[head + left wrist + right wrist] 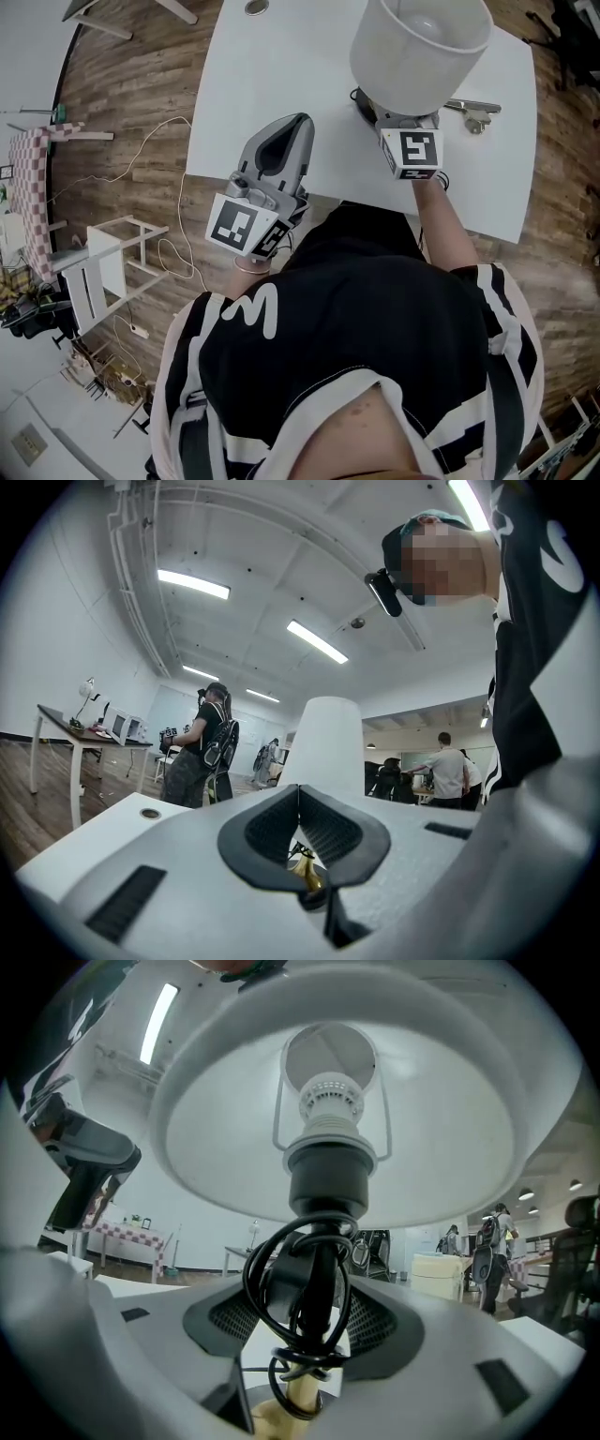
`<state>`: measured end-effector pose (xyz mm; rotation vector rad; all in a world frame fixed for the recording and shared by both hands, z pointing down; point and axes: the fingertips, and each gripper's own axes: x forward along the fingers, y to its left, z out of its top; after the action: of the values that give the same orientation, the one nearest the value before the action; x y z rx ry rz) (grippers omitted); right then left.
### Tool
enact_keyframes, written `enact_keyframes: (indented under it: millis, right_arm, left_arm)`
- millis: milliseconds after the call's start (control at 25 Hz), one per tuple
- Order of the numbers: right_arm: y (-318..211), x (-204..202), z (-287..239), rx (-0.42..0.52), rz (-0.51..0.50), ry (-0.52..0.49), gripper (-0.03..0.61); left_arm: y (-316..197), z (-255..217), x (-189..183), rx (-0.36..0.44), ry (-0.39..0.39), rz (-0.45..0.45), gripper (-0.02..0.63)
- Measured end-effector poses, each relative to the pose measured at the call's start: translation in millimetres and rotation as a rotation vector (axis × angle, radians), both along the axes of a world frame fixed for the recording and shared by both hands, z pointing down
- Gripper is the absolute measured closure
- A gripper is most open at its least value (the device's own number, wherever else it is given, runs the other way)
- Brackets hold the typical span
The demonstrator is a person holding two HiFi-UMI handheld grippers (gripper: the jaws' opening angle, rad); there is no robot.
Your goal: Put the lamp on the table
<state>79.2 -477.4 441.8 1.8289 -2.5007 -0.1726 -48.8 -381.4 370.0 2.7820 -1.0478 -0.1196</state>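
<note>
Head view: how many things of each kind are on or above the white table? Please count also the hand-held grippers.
lamp: 1
small metal piece, too small to identify: 1
hand-held grippers: 2, the left hand-held gripper and the right hand-held gripper
Total: 4

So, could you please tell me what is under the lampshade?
A white bulb socket, then a black stem wrapped in coiled black cord, standing inside the open right claw. The claw covers most of the brass base.
</note>
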Motion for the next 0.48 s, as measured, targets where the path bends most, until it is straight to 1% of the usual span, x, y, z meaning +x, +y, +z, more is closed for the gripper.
enact_keyframes:
  millis: [200,480]
  right_arm:
    - [12.2,4.2,6.7,-0.056,-0.003,-0.01,0.339]
    - [43.8,11.7,10.3,-0.136,0.003,-0.015,0.339]
  left_arm:
    - [-3.2,4.3,7.9,-0.002,-0.005,0.029,0.608]
    - [-8.8,10.5,24.7,-0.01,-0.002,0.076,0.608]
